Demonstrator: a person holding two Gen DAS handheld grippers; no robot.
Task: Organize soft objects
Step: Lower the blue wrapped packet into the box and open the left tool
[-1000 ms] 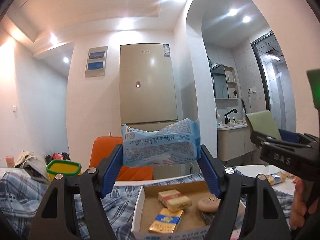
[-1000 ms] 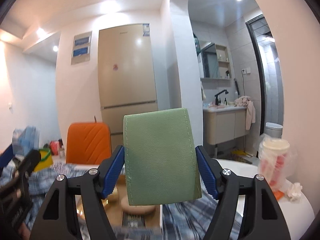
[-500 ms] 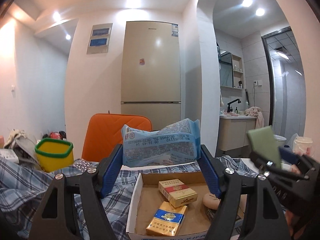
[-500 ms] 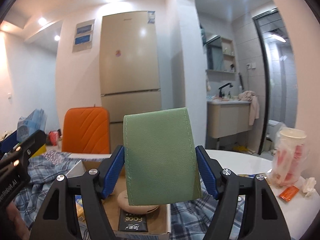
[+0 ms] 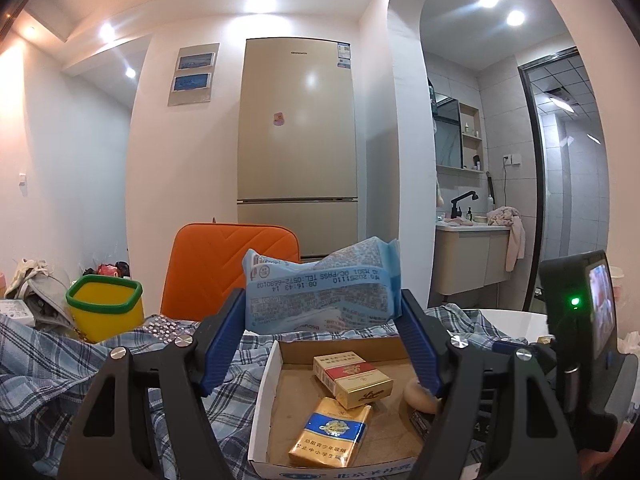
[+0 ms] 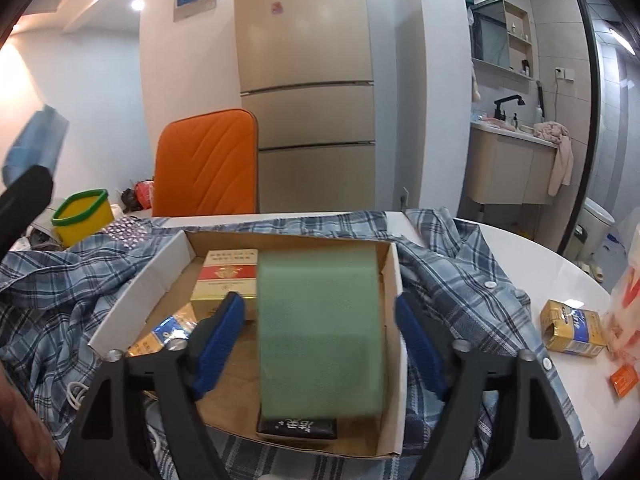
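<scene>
- Left wrist view: tissue pack (image 5: 322,286), blue and crinkly, sits pinched between the blue pads of the left gripper (image 5: 322,340), held up in the air above the far edge of the cardboard box (image 5: 262,396). That grip looks the same as a second ago; only the view has dropped a little, so more of the box floor shows. Inside lie a red-and-gold carton (image 5: 352,374), a blue-and-gold carton (image 5: 332,434) and a pale round thing (image 5: 418,394) half hidden by the right finger. The box rests on a blue plaid shirt (image 5: 52,364); a yellow bin (image 5: 105,306) stands well off to the left.
- Right wrist view: this is where the change is. Half a second ago the right gripper (image 6: 318,344) had the green pouch (image 6: 320,328) squeezed tight; now its jaws stand apart, with daylight between each pad and the pouch's edges. The pouch is blurred, inside the box walls, over a black packet (image 6: 298,428); I cannot tell whether it has landed or is mid-drop.
- My reading: the pouch is as good as delivered, and the tissue pack is the next soft item to go in. Free floor near the cartons looks tight, so it may end up on top of them.
</scene>
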